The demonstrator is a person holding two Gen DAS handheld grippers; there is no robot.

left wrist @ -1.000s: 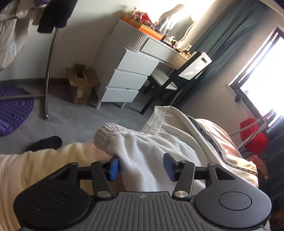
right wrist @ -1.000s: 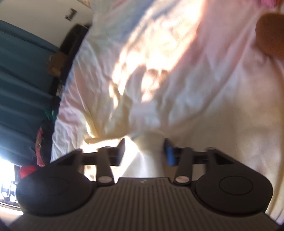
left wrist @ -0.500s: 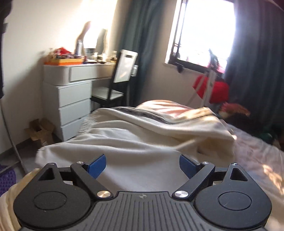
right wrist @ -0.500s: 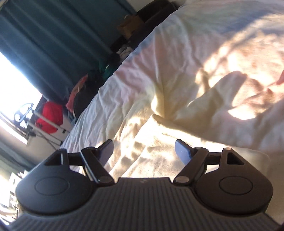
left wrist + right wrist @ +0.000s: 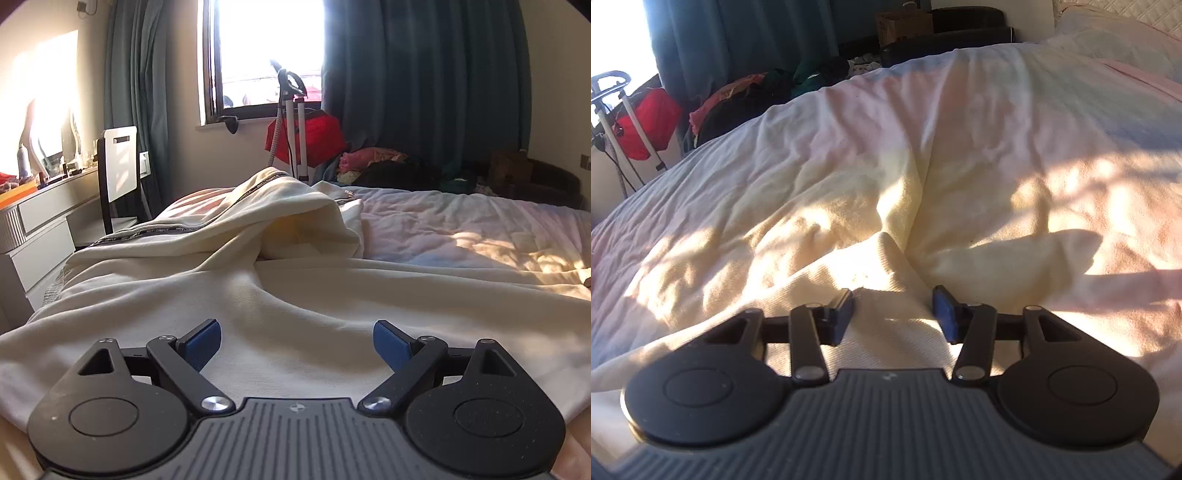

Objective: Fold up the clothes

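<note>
Cream garment (image 5: 295,295): soft, thick knit, lying spread on the bed (image 5: 461,225), its far part doubled over in a loose hump with a dark printed trim band (image 5: 162,230). Judged light but bulky, limp, non-slip; it will sag between holds, so best taken at hems or corners, not mid-panel. A raised pleat (image 5: 890,258) offers purchase. Left tool (image 5: 297,341): spread wide, nothing held. Right tool (image 5: 893,314): narrower, straddling the pleat, not visibly clamped. Dresser (image 5: 33,221) beyond.

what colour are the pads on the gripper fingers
Blue pads, on black arms; clearest in the left wrist view.
</note>
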